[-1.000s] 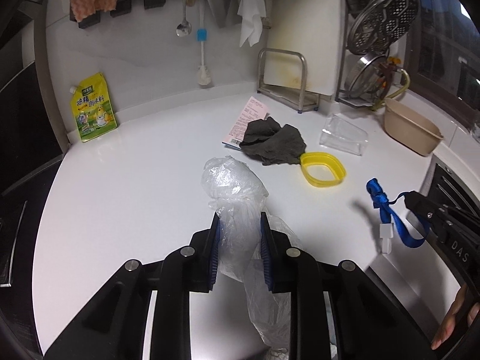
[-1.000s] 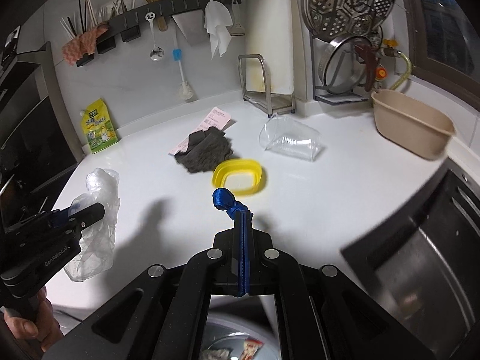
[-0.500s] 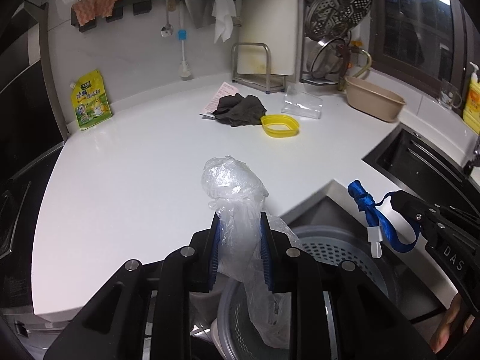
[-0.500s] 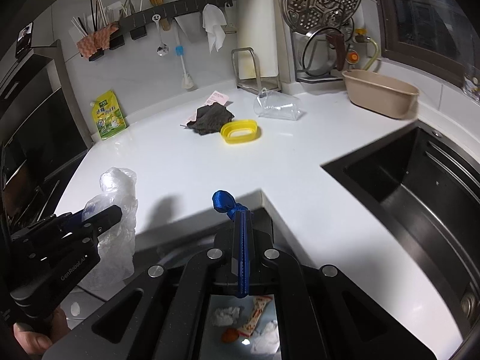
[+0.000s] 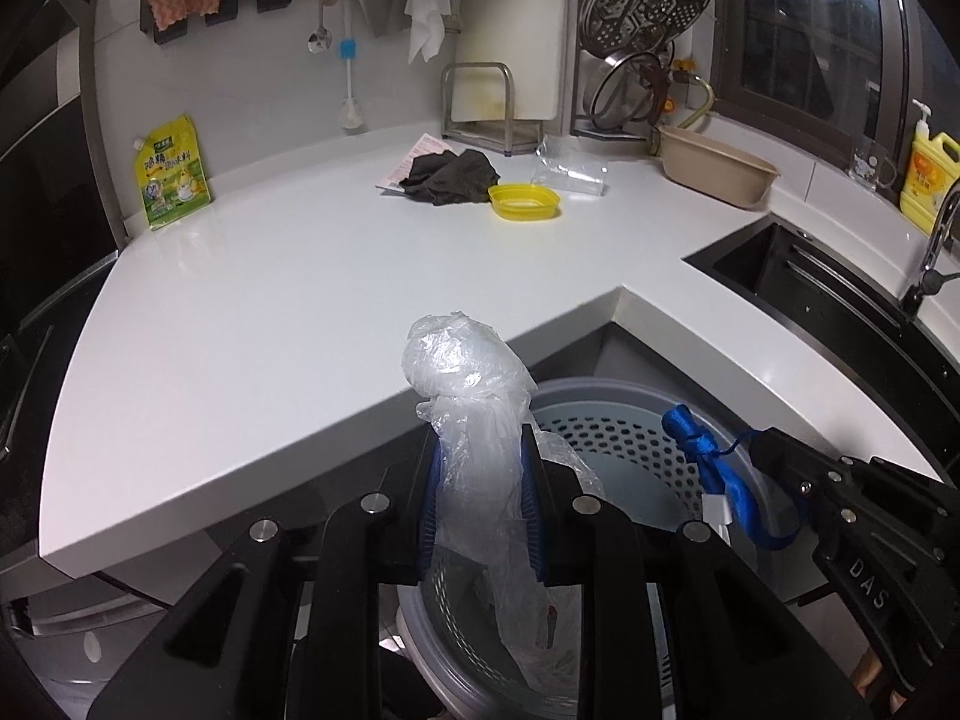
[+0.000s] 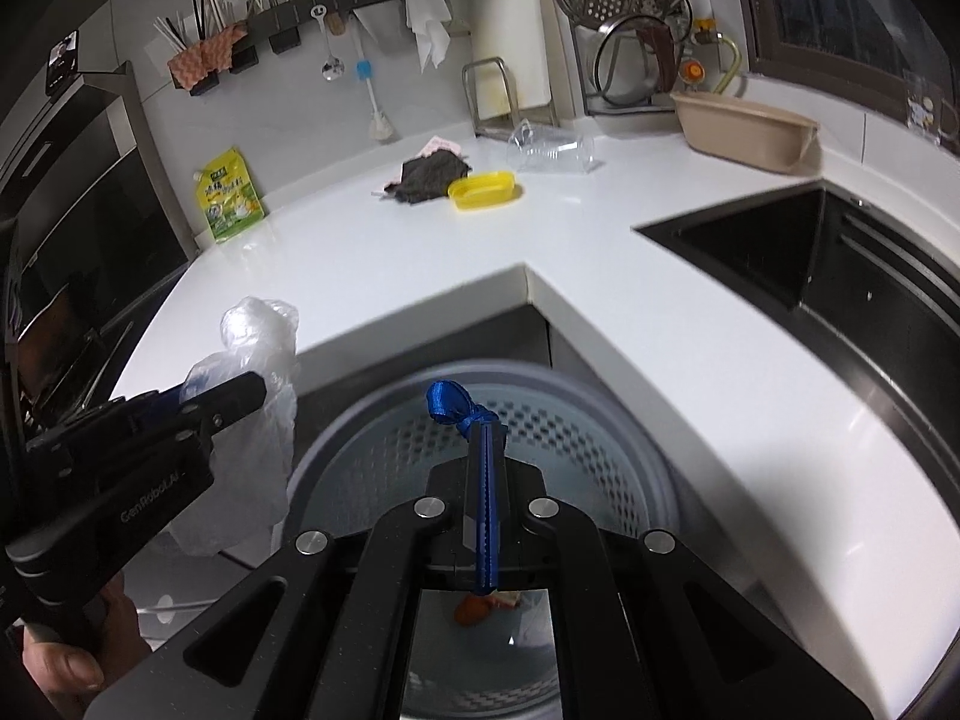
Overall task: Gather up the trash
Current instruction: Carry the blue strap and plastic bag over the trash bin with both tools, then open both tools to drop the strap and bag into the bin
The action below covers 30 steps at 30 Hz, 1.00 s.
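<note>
My left gripper (image 5: 480, 456) is shut on a crumpled clear plastic bag (image 5: 474, 396), which hangs over the grey perforated trash bin (image 5: 606, 438) below the counter. My right gripper (image 6: 486, 432) is shut on a blue ribbon lanyard (image 6: 453, 402) and holds it above the same bin (image 6: 372, 450). The lanyard with its white tag also shows in the left wrist view (image 5: 702, 450). The bag and left gripper also show in the right wrist view (image 6: 264, 348). Some trash lies in the bin's bottom (image 6: 480, 606).
On the white counter (image 5: 300, 300) lie a dark cloth (image 5: 450, 177), a yellow lid (image 5: 525, 202), a clear plastic container (image 5: 570, 168), a pink paper (image 5: 414, 156) and a yellow-green pouch (image 5: 171, 174). A beige basin (image 5: 714, 171) and black sink (image 5: 840, 294) are right.
Both grippers have drawn back from over the counter to above the trash bin, still holding the bag and the lanyard. The bin now fills the lower view.
</note>
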### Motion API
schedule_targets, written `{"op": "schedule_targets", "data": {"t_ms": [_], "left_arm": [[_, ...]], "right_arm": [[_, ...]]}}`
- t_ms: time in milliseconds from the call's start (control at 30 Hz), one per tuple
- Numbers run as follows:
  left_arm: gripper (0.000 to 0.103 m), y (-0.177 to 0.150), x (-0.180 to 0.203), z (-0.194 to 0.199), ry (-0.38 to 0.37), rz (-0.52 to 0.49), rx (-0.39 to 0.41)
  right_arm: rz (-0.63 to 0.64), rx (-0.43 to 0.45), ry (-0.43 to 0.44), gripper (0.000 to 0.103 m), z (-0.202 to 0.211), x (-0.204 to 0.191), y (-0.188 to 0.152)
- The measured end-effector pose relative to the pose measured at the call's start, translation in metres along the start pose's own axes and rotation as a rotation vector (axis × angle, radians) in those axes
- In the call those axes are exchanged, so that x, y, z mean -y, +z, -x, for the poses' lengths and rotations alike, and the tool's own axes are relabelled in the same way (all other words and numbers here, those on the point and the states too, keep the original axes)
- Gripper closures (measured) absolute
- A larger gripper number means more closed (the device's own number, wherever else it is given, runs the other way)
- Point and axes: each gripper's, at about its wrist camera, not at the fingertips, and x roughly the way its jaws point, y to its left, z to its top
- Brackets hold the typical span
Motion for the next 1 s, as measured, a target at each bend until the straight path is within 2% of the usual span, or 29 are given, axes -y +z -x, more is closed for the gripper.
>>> {"op": "schedule_targets", "data": {"t_ms": [300,833,900,1000], "left_arm": [[0.079,-0.022,0.009,-0.012,-0.029,-0.015,-0.063],[0.075,-0.031,0.01,-0.024,-0.037,-0.012,-0.108],[0.073,-0.031,0.008,-0.026,-0.04,-0.007,-0.116],[0.054,-0.031,0.003,-0.026,-0.032,0.011,-0.115]], "right_arm": [[-0.014,-0.027,0.013,0.103,0.0,0.005,-0.019],[-0.037,-0.08,0.019,0.102,-0.017,0.01,-0.033],[-0.041,-0.084,0.019,0.102,-0.02,0.011,-0.033],[-0.049,-0.082,0.012,0.102,-0.02,0.014,-0.032]]}}
